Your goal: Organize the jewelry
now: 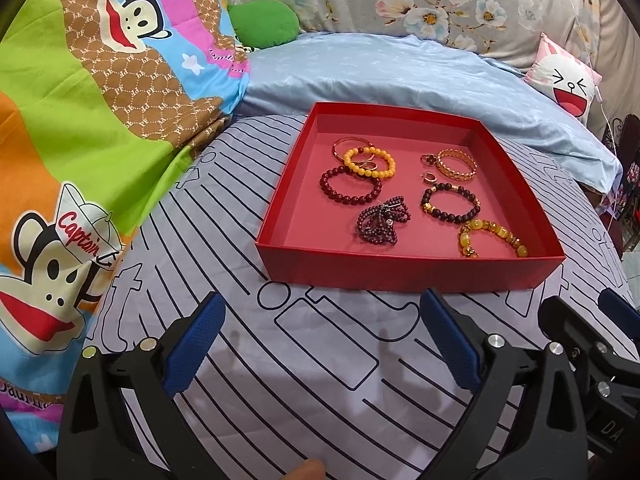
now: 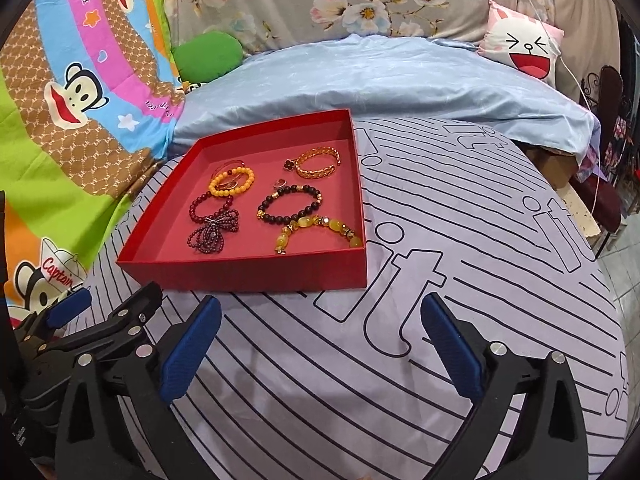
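A shallow red box (image 1: pixel 404 269) (image 2: pixel 244 274) lies on the striped grey bedsheet and holds several bracelets. Among them are a yellow bead bracelet (image 1: pixel 370 162) (image 2: pixel 233 183), a dark red bead bracelet (image 1: pixel 349 186), a purple beaded bow piece (image 1: pixel 382 220) (image 2: pixel 214 228), a gold chain bangle (image 1: pixel 456 165) (image 2: pixel 320 163), a black bead bracelet (image 1: pixel 450 202) (image 2: pixel 289 202) and an amber stone bracelet (image 1: pixel 492 238) (image 2: pixel 318 234). My left gripper (image 1: pixel 322 336) is open and empty, just short of the box's near wall. My right gripper (image 2: pixel 320 340) is open and empty, near the box's right corner.
A colourful monkey-print quilt (image 1: pixel 80 120) is piled at the left. A light blue blanket (image 1: pixel 400 72) lies behind the box, with a green cushion (image 1: pixel 264 24) and a rabbit pillow (image 2: pixel 524 44) beyond it. The bed edge drops off at the right (image 2: pixel 600 240).
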A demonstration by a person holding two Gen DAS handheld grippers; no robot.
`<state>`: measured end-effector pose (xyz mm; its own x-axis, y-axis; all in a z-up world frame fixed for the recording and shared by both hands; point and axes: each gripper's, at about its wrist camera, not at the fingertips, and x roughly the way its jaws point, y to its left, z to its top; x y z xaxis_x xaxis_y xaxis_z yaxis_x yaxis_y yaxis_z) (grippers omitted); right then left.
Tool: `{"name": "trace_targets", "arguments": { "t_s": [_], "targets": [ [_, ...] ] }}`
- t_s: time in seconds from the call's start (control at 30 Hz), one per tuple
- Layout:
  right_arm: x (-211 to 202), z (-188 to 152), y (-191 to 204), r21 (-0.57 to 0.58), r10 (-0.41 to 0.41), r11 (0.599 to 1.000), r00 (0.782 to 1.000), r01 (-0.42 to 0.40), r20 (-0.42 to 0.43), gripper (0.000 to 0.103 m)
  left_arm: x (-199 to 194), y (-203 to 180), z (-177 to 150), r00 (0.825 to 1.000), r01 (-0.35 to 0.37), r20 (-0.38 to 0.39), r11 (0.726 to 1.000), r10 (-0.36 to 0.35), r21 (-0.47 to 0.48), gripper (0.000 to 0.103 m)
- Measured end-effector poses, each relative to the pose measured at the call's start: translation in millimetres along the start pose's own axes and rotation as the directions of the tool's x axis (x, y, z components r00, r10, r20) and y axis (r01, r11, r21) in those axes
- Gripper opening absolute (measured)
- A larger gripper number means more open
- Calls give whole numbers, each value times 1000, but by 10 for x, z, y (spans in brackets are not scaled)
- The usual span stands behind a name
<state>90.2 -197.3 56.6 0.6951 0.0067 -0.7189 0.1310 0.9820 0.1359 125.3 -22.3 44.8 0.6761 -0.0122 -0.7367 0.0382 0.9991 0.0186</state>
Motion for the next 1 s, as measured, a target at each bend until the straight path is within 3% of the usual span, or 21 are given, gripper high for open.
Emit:
{"name": "trace_targets", "arguments": {
  "t_s": [1.0],
  "targets": [
    [-5,4,58,-38,-52,998,999,53,14,96,29,32,-6,1000,-20,1,1000,20,-1,93]
  ]
}}
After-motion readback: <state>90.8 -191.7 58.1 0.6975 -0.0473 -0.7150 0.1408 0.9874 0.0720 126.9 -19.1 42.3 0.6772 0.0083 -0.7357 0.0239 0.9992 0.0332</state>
